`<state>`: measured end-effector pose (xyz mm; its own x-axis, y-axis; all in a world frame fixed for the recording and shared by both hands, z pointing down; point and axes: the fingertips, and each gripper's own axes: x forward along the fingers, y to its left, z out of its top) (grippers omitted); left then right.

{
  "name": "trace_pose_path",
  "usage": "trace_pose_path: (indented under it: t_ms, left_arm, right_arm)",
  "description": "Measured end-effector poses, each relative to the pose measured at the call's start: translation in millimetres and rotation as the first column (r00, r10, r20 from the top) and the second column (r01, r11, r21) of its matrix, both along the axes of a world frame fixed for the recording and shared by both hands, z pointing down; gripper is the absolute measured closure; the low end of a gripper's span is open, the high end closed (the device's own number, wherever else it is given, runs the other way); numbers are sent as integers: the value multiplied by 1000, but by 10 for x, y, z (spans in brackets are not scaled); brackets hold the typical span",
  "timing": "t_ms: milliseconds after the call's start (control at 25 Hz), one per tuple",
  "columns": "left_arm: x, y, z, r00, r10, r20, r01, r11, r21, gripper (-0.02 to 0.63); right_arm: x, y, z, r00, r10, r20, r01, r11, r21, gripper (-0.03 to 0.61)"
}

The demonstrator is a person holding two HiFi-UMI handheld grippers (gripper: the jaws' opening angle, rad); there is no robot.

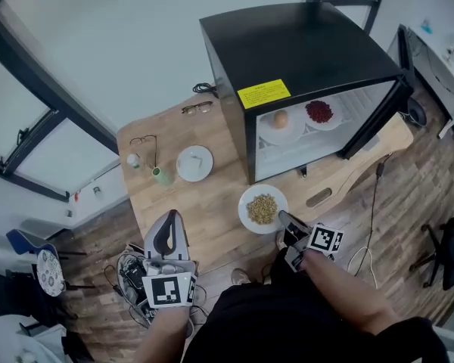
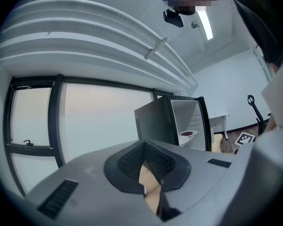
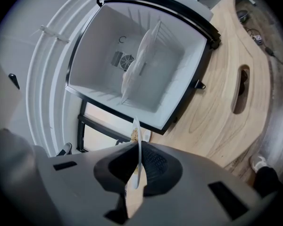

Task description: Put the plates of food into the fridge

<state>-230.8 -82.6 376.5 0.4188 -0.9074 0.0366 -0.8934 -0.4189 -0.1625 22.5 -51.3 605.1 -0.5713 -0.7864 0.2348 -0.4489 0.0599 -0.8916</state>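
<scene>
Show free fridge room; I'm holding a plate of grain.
Crowded: the black fridge's shelf, taken by a white plate of round brown food and a white plate of red food. Bare: the white compartment below it, where the white plate of grain likely fits.

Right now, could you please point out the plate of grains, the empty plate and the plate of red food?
plate of grains (image 1: 244,203), head view, its bare left rim.
empty plate (image 1: 194,163), head view, its middle.
plate of red food (image 1: 325,126), head view, its bare lower rim.
</scene>
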Motion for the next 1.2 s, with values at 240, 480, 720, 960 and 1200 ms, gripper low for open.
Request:
trace_pose_path:
  t_ms: [240,480,720,960,1200]
  left_arm:
    - [349,-242,-141,999,32,-5,-32,999,28,611]
    - [647,-472,-184,998,55,-3,-55,998,25,611]
    - [819,-641,-238,999,40,-6,-40,999,30,611]
    - [911,-734,-243,1000,1,-14,-1,1000,24,611]
    - [985,-840,-244,1000,-25,-15,26,1000,14,611]
  right_arm:
    - [587,-169,-57,996,91,-1,-91,996,6,546]
    - [1028,-371,-116,988,156,19,-157,987,28,546]
    - [1178,-572,-65,987,162,24,-162,987,-9,546]
    - [1210,-854,-79,993,121,-3,-121,993,-2,546]
    - [1269,-1084,-51,994,106,-36,-107,994,-23,546]
